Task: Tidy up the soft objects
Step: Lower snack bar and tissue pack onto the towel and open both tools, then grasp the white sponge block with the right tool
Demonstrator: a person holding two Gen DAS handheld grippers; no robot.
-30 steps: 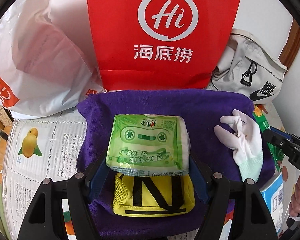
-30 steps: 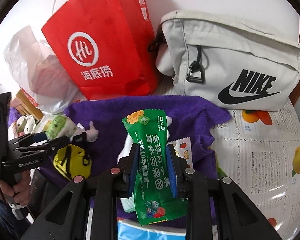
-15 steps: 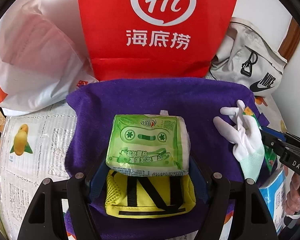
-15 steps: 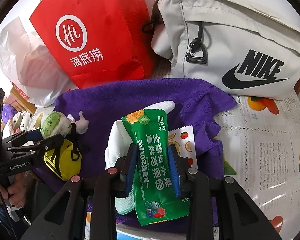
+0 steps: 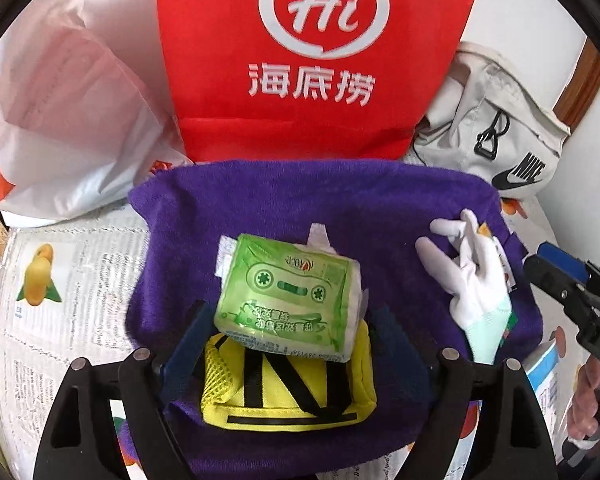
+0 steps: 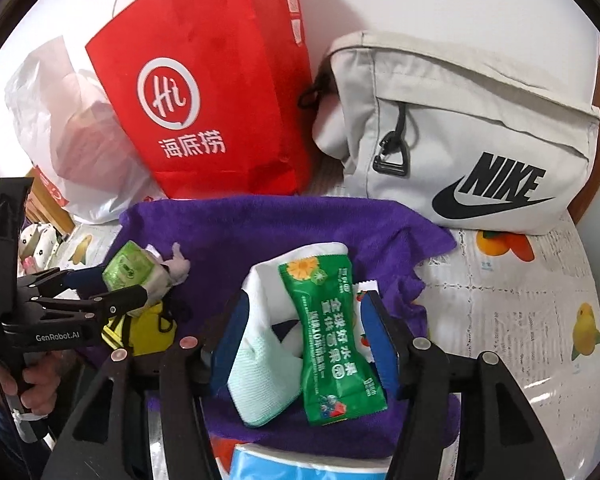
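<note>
A purple towel [image 5: 340, 208] [image 6: 284, 224] is spread on the table. My left gripper [image 5: 290, 328] is open, its blue pads apart on both sides of a green tissue pack [image 5: 288, 296] that lies tilted on a yellow pouch [image 5: 292, 392]. My right gripper [image 6: 304, 336] is open around a green snack packet [image 6: 332, 336] lying on a white glove [image 6: 268, 344]. The glove also shows in the left wrist view [image 5: 476, 280]. The left gripper and tissue pack [image 6: 130, 270] show at the left of the right wrist view.
A red paper bag [image 5: 316, 60] [image 6: 220, 96], a white plastic bag [image 5: 60, 120] and a grey Nike bag [image 6: 460, 136] stand behind the towel. A fruit-print tablecloth [image 6: 520, 300] covers the table. A blue-white pack [image 6: 300, 464] lies at the front edge.
Both grippers have opened. The tissue pack has dropped tilted onto the yellow pouch. The snack packet now rests loose on the white glove.
</note>
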